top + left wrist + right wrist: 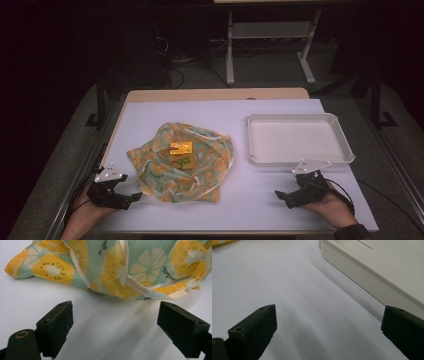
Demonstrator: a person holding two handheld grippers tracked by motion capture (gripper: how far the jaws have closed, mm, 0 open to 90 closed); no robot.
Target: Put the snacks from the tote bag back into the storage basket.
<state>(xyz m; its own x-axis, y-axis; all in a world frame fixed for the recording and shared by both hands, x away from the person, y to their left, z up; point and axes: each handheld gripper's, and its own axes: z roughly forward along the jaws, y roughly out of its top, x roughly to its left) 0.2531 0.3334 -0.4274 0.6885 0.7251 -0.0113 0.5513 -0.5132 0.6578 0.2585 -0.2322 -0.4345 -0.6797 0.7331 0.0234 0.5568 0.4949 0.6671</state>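
Off to my right, a white tray (300, 139) sits on the white surface (250, 195), well apart from the cloth. It is shallow and rectangular, with rounded corners and a raised rim. In the right gripper view its pale side wall (367, 280) runs slantwise across the upper right, resting flat on the surface. Beyond the sheet, a strip of bare wood (215, 94) marks the far edge of the surface. Past that, on the dark floor, I see a pale metal stand with 2 legs (270, 45) and some loose cables (185, 65).
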